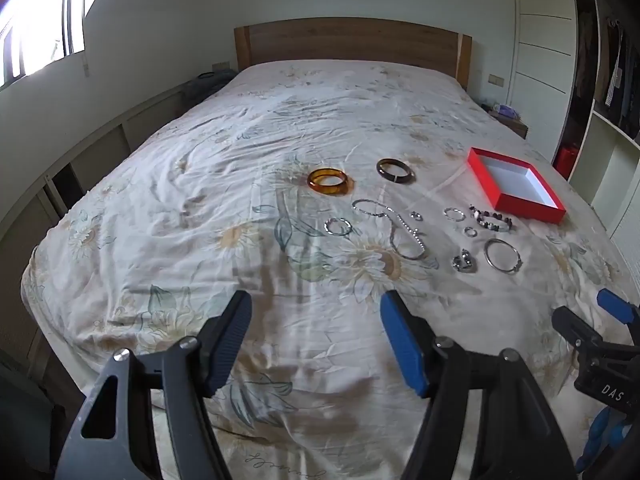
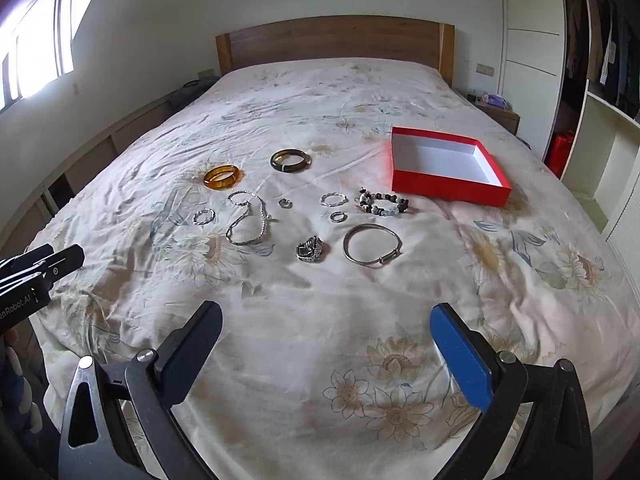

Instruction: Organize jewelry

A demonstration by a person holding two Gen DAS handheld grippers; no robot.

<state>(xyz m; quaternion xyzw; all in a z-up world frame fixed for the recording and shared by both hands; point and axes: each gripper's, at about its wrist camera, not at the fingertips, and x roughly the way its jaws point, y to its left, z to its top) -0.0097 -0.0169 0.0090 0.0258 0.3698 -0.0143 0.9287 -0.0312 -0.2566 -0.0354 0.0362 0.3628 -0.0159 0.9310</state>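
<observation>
Jewelry lies spread on the bed: an amber bangle [image 1: 330,181] [image 2: 223,177], a dark bangle [image 1: 395,171] [image 2: 291,160], a silver chain necklace [image 1: 394,227] [image 2: 247,219], a silver bracelet [image 1: 502,255] [image 2: 372,244], a beaded bracelet [image 2: 384,203], a silver clump [image 2: 309,249] and several small rings. An empty red box [image 1: 516,184] [image 2: 446,166] with a white inside sits to their right. My left gripper [image 1: 316,320] is open and empty, well short of the jewelry. My right gripper [image 2: 326,330] is open and empty, also short of it.
The bed has a floral sheet [image 2: 320,320] and a wooden headboard [image 2: 336,40]. A window is at the left, wardrobes and shelves [image 2: 592,80] at the right. A nightstand [image 2: 496,114] stands by the bed's far right corner.
</observation>
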